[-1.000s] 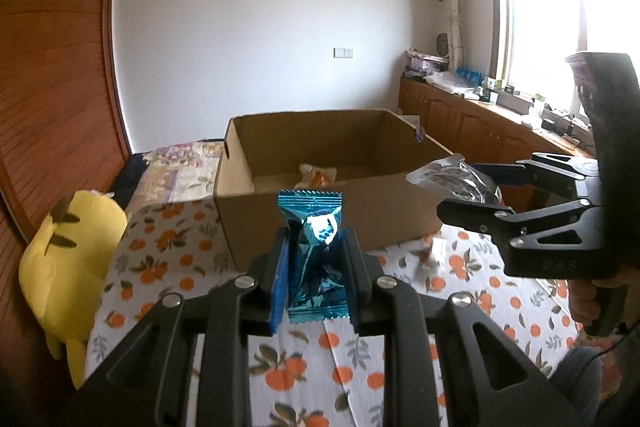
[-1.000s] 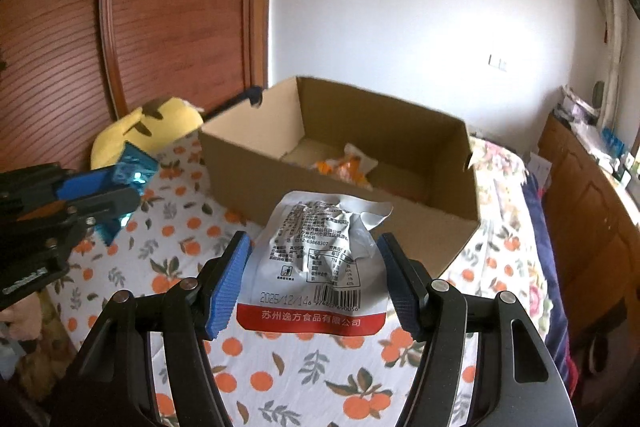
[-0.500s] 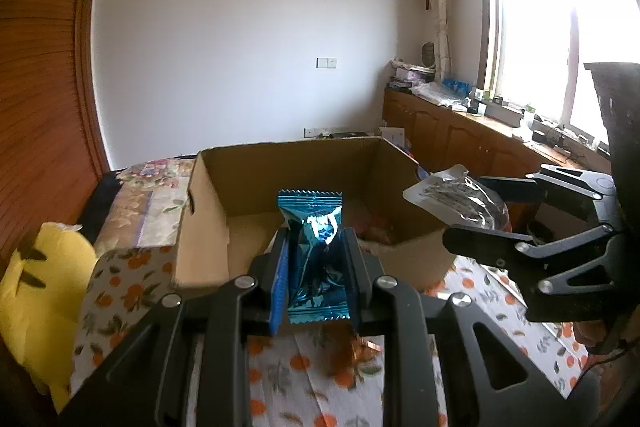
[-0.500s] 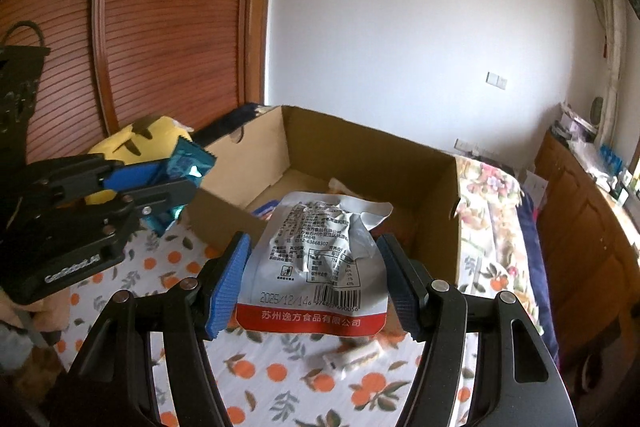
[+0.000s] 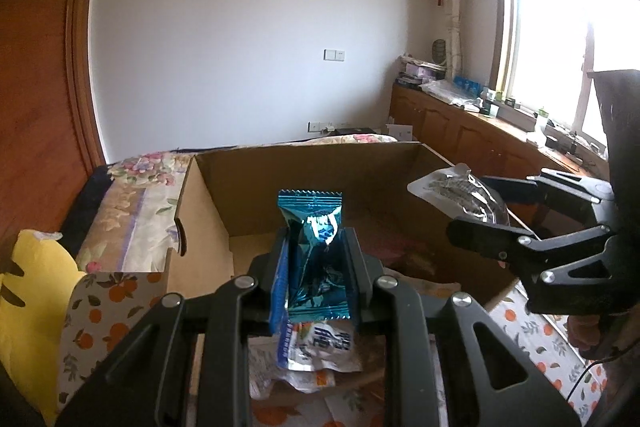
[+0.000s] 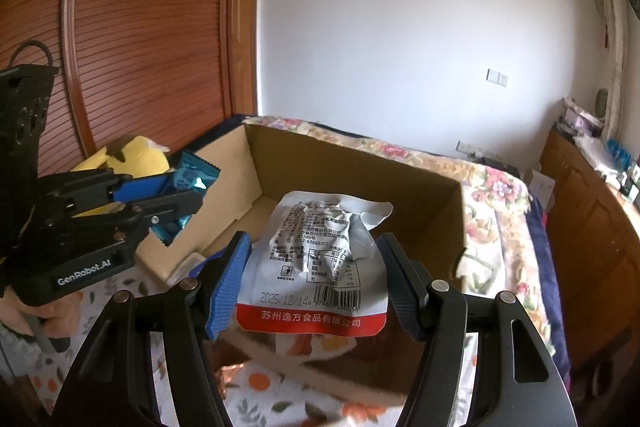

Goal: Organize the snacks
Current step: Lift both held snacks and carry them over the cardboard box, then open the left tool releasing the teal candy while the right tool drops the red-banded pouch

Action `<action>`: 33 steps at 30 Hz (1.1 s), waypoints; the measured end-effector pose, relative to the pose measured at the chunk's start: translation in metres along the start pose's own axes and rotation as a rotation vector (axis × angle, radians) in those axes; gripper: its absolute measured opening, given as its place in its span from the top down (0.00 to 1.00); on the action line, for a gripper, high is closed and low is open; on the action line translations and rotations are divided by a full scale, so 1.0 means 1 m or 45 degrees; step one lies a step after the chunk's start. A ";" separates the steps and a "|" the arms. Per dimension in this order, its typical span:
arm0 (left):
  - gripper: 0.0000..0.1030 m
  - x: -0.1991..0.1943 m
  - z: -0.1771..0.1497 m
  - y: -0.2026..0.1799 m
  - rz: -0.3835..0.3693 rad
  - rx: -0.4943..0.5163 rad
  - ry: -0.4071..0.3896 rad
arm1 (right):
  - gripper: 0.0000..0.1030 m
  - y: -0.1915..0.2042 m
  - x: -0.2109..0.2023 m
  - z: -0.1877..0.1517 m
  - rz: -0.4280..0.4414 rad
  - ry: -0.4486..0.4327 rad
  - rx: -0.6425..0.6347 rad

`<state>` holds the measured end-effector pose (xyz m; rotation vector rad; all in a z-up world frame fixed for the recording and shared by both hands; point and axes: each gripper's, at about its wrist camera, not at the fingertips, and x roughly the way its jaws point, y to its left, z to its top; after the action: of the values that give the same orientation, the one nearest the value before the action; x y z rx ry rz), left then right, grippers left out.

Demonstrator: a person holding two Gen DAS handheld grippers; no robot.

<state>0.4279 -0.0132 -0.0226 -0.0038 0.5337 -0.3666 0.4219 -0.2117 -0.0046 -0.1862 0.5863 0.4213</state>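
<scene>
An open cardboard box [image 5: 208, 195] [image 6: 360, 167] stands on a cloth printed with oranges. My left gripper [image 5: 316, 267] is shut on a small blue foil snack packet [image 5: 314, 227], held upright over the box's near side. The same left gripper [image 6: 160, 203] with its blue packet [image 6: 196, 179] shows at the left of the right wrist view. My right gripper [image 6: 316, 267] is shut on a silver and white snack pouch [image 6: 320, 251] with a red bottom band, held above the box opening. In the left wrist view the right gripper [image 5: 492, 211] carries that pouch [image 5: 456, 187] over the box's right wall.
Other snack wrappers [image 5: 316, 347] lie inside the box below my left gripper. A yellow plush toy [image 5: 28, 291] [image 6: 132, 155] sits left of the box. Wooden wall panels stand at the left, low wooden cabinets [image 5: 480, 143] and a window at the right.
Both grippers have moved forward with their packets, from in front of the box to over its opening. The box now fills more of both views and its inside shows.
</scene>
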 end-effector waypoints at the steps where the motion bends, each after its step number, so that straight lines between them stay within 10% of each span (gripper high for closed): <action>1: 0.78 0.003 -0.001 0.002 -0.003 -0.010 0.003 | 0.36 0.000 0.004 -0.002 -0.001 0.002 0.001; 33: 0.72 0.028 -0.020 0.001 -0.029 -0.020 0.092 | 0.35 -0.007 0.057 -0.016 0.077 0.152 0.095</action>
<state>0.4405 -0.0203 -0.0540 -0.0116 0.6080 -0.3859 0.4599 -0.2033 -0.0495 -0.1226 0.7254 0.4480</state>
